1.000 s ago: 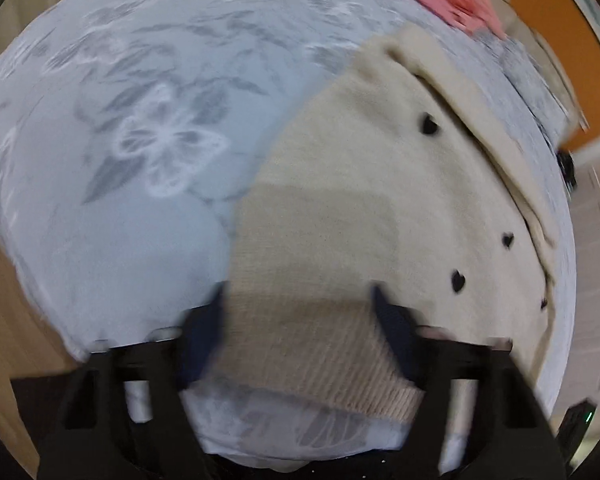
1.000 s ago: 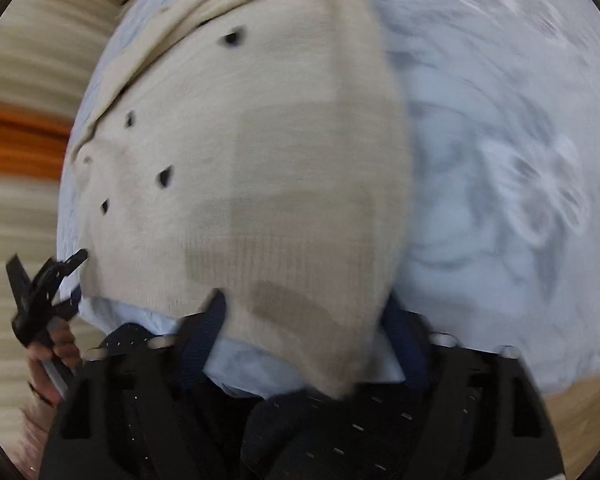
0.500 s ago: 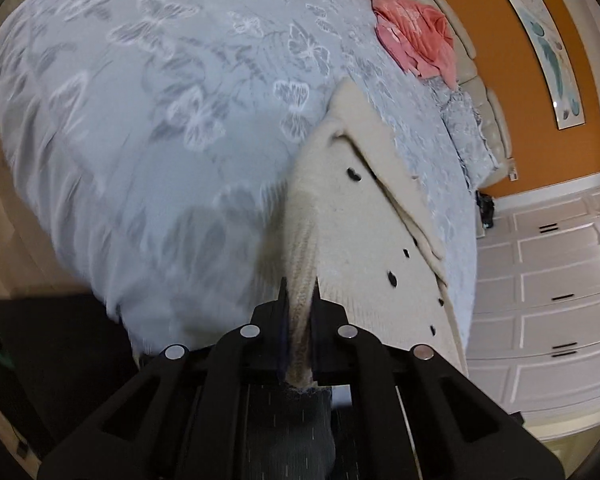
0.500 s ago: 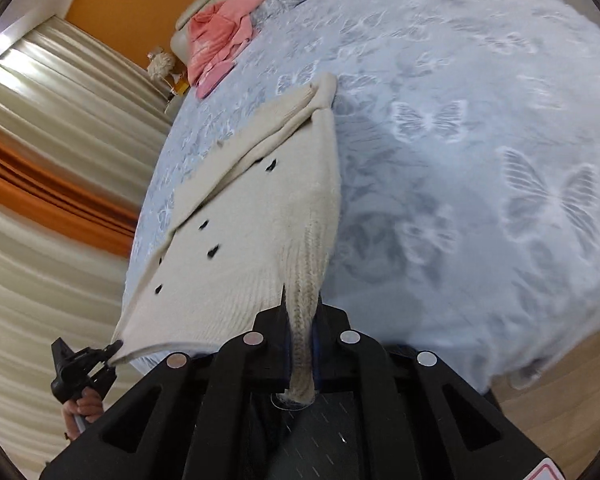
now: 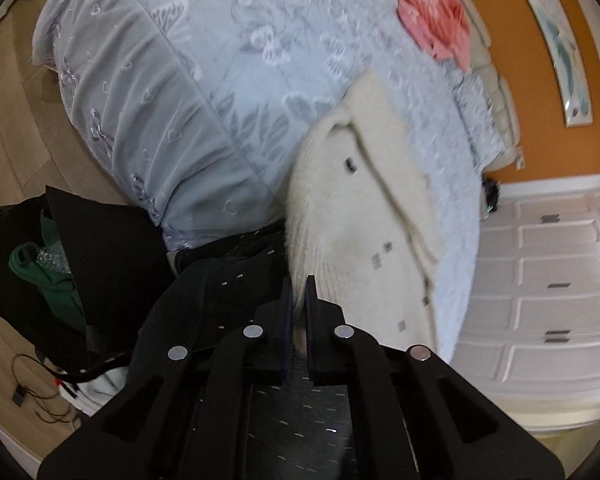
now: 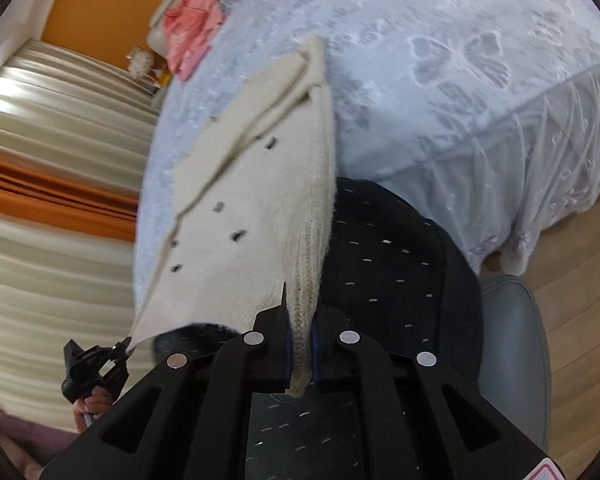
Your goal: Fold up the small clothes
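Seen from the left gripper [image 5: 298, 300], a black bag [image 5: 80, 248] with green cloth inside sits on the wood floor [image 5: 8, 128] at the far left, just beside the bed corner. Next comes the bed [image 5: 204, 92], its pale blue butterfly cover falling over the rounded edge, with bare cover stretching away toward a pink garment [image 5: 436, 24] near the headboard. The cream sweater [image 5: 364, 208] with small dark buttons lies partly on the bed and lifts toward the camera, its ribbed hem pinched between the left gripper's closed jaws. White cupboard doors [image 5: 548, 280] and an orange wall [image 5: 512, 40] fill the right side. From the right gripper [image 6: 300, 312], cream and orange curtains [image 6: 52, 184] run down the left; the same sweater hangs taut from the bed, its other hem corner clamped tight in the right jaws. The left gripper shows small at lower left, held by a hand [image 6: 90, 404], gripping the hem's far corner. Motion blur softens the buttons; dark speckled clothing [image 6: 384, 248] hides the floor below.
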Demonstrator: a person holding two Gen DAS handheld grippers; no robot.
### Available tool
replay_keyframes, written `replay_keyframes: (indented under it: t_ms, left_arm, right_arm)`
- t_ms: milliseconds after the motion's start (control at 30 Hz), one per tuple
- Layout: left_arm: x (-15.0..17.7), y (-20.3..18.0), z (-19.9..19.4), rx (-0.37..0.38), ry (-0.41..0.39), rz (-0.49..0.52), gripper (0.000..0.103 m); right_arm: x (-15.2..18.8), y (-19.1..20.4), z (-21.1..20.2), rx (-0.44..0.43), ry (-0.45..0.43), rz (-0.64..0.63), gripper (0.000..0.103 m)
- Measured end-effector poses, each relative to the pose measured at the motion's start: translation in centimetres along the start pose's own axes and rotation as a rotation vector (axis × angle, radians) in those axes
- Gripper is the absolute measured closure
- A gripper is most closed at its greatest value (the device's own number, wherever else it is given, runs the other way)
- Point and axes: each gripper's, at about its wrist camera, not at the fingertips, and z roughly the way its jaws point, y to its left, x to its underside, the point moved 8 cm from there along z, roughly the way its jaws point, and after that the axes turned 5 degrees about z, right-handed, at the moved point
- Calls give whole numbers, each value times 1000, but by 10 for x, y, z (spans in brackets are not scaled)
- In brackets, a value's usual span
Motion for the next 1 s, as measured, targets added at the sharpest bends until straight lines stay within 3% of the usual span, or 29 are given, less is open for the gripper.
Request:
replay_keyframes:
  t_ms: [133,333,433,567,700,800,900,933,967,1000]
  left_arm:
    - [-36,-41,-22,74,-89,38,100]
    - [-120,-108,3,118,-200,112,100]
    - [-166,-133,33,86,-241,130,100]
    - [-217,-159,90,35,-227,154,100]
    - [-273,-170,149,-59,-240,167,103]
    - [-300,-169,194,-95,-185,155,103]
    - [-302,-174,222,-102,-143,201,103]
    - [-295,-177,228,-86,-123,223,102]
    - [-283,-182,236,-66,-82,258,92]
    - [-273,-184,243,-63,-46,282,70]
  right_arm:
    - [-43,31,-16,-97,-70,-24,97]
    - [-165,68,3,-211,-181,-8,97]
    - [-210,73,31,-198,-191,1,97]
    - [-273,72,87,-152,-176,48,97]
    - [-320,58,139,-107,-148,121,97]
    - [-344,42,178,-81,-101,160,96]
    - [-352,34,208,-29,-56,166,95]
    - [-352,34,211,-22,-56,154,95]
    - [-349,37,214,-15,-50,131,95]
    - [-346,39,216,-9,-45,109,95]
